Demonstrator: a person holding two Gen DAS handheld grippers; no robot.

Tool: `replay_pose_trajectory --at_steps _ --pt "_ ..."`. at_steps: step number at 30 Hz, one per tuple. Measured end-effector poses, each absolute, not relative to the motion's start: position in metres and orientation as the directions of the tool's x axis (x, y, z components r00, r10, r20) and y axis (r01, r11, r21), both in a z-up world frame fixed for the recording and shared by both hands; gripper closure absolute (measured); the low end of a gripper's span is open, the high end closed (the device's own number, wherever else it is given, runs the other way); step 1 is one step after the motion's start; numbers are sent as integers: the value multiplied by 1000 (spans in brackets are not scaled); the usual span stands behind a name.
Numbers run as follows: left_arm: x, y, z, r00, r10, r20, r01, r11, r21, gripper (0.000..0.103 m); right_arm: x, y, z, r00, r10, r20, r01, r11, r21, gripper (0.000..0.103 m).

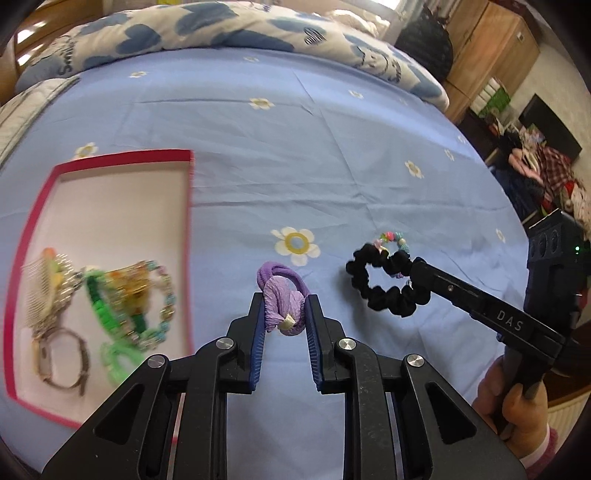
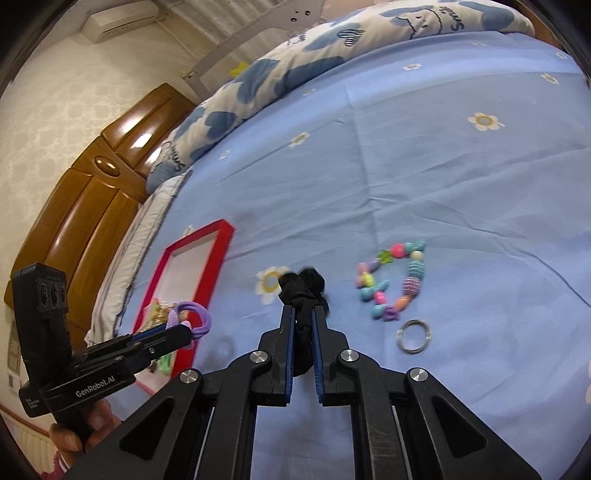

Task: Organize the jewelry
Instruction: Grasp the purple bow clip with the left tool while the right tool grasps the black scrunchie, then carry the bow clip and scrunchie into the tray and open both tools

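Bed: my light blue cotton bed sheet (image 1: 332, 155), creased and printed with white daisies, carries everything; a rumpled white quilt with blue hearts (image 1: 207, 26) lies along its far edge.
Box: the shallow red-rimmed cardboard box with a white floor (image 1: 122, 206) sits on the sheet at my left, holding a metal comb, green plastic links, beaded strands and a watch, all blurred.
Left claw: my left claw (image 1: 285, 314) is nearly closed, its ribbed blue pads pinching the lilac crinkled-fabric hair tie (image 1: 282, 297) just right of the box.
Right claw: my right claw (image 2: 303, 321) is squeezed tight on the black ruffled fabric scrunchie (image 2: 303, 286), beside a daisy.
Bracelet: the loop of pastel plastic beads (image 2: 391, 280) lies on the sheet right of the scrunchie; the left view shows only its top arc behind the scrunchie.
Ring: a thin silver metal ring (image 2: 413, 336) lies near the bracelet, seen only from the right wrist.
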State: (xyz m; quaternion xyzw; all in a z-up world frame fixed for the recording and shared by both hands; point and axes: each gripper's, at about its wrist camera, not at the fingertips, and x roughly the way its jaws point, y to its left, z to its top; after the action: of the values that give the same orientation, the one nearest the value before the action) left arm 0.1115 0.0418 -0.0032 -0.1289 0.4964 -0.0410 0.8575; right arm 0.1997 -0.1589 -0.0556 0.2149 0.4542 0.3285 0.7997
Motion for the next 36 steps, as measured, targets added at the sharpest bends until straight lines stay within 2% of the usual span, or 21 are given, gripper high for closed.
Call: replay_pose_trajectory --at_steps 15,36 --pt "68 94 13 552 -140 -822 -173 945 -277 85 173 -112 -25 318 781 -538 -429 625 653 95" --pt "33 163 4 556 -59 -829 -308 912 -272 84 150 -38 -1 210 834 -511 -543 534 648 95"
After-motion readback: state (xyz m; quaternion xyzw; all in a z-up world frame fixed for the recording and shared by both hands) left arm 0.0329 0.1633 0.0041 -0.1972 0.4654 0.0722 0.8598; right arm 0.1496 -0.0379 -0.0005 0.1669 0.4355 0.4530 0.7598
